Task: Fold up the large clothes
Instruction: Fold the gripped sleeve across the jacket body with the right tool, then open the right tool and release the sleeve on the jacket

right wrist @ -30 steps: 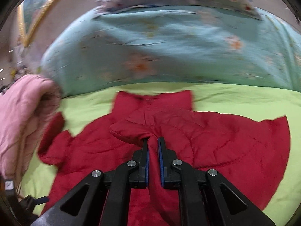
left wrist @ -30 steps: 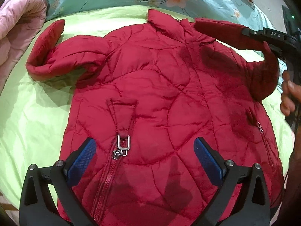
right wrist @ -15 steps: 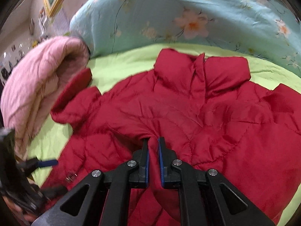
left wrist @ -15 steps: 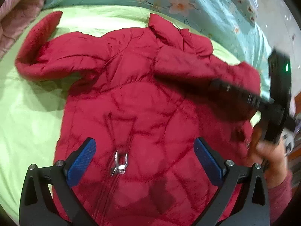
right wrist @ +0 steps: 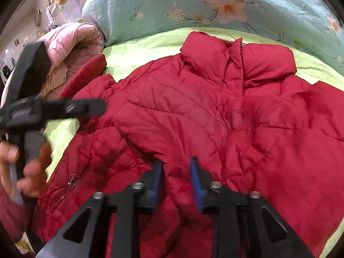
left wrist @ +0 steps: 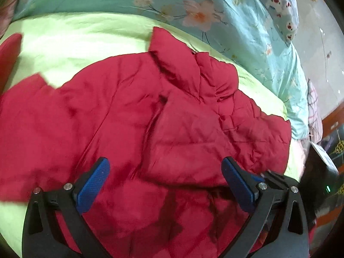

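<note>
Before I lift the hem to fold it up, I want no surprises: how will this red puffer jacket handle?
The red puffer jacket will probably droop floppily from any grip point, as its folded sleeve lies slumped. Its puffy quilting suggests light for its bulk, likely springing back open. The sheen hints at slippery fabric.

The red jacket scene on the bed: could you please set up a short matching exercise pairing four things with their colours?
Things:
1. jacket
2. sheet under it
3. floral quilt
4. padded bundle at the left

Colours:
A. pink
B. lime green
C. red
D. light blue

Pairs: 1-C, 2-B, 3-D, 4-A
</note>
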Tool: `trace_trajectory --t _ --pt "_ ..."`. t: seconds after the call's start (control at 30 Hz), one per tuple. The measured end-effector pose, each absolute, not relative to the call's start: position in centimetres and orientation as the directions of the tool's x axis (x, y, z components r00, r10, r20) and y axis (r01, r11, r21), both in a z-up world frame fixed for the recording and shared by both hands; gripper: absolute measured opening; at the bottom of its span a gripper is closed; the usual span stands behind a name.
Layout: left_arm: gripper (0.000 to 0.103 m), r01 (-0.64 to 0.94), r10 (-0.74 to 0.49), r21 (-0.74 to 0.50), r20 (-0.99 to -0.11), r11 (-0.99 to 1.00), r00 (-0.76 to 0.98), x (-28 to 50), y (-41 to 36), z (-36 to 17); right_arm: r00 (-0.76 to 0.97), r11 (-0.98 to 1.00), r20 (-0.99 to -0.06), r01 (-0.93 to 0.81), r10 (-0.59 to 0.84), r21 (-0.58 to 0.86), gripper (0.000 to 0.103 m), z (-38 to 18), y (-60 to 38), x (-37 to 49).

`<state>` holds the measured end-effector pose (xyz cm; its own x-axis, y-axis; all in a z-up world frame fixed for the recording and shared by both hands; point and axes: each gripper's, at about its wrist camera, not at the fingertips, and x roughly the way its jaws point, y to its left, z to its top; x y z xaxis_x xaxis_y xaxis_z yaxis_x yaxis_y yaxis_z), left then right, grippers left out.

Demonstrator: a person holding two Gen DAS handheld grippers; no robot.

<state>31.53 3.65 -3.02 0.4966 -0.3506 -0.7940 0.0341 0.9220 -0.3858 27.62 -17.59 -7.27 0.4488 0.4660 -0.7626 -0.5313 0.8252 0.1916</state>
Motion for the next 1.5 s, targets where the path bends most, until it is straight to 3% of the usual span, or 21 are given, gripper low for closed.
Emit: trace_trajectory --t 0.1,0.17,0.3,0.43,0.63,0.77,0.87,1.03,1.27,1.5 --pt "0.100 0.048 -0.358 -0.383 -0.803 0.923 0.476 33.1 2.9 -3.6 0.457 0.819 -0.756 -0.545 0.469 0.179 0.040 -6.8 -18.1 26.7" --pt "0.090 0.066 -0.362 -0.373 -0.819 0.925 0.446 34.4 2.1 -4.4 0.445 0.818 -0.768 -0.549 0.460 0.172 0.040 -6.6 -18.5 26.4" --pt "0.039 0.089 -0.315 -0.308 -0.846 0.947 0.430 35.4 0.6 -5.4 0.458 0.833 -0.768 -0.527 0.447 0.169 0.040 -6.3 -20.1 25.8" --pt "0.015 0.103 -0.306 -0.293 -0.820 0.950 0.484 34.3 0.7 -5.1 0.475 0.848 -0.756 -0.492 0.449 0.194 0.040 -5.3 -22.4 25.4" --pt "0.012 -0.008 -0.129 -0.170 -0.780 0.985 0.613 30.7 3.8 -3.1 0.593 0.896 -0.692 -0.400 0.412 0.191 0.040 -2.7 -26.6 24.9" --pt "0.012 -0.041 -0.149 -0.215 -0.791 0.976 0.593 29.2 7.1 -4.5 0.690 0.946 -0.649 -0.270 0.321 0.181 0.040 -1.2 -30.1 25.4" --pt "0.012 -0.061 -0.178 -0.260 -0.793 0.964 0.582 29.1 8.4 -5.2 0.687 0.969 -0.684 -0.184 0.246 0.163 0.042 -1.1 -31.5 27.1" --pt "0.012 -0.064 -0.152 -0.233 -0.795 0.970 0.587 29.8 8.0 -4.7 0.650 0.972 -0.727 -0.209 0.221 0.109 0.040 -1.8 -30.2 30.2" --pt "0.014 -0.034 -0.162 -0.218 -0.812 0.975 0.560 30.2 7.7 -6.1 0.557 0.991 -0.824 -0.131 0.103 0.035 0.039 -8.1 -30.3 34.9" --pt "0.017 -0.037 -0.158 -0.214 -0.818 0.976 0.554 30.4 7.8 -7.2 0.582 0.990 -0.802 -0.115 0.131 0.078 0.039 -9.2 -31.5 35.4"
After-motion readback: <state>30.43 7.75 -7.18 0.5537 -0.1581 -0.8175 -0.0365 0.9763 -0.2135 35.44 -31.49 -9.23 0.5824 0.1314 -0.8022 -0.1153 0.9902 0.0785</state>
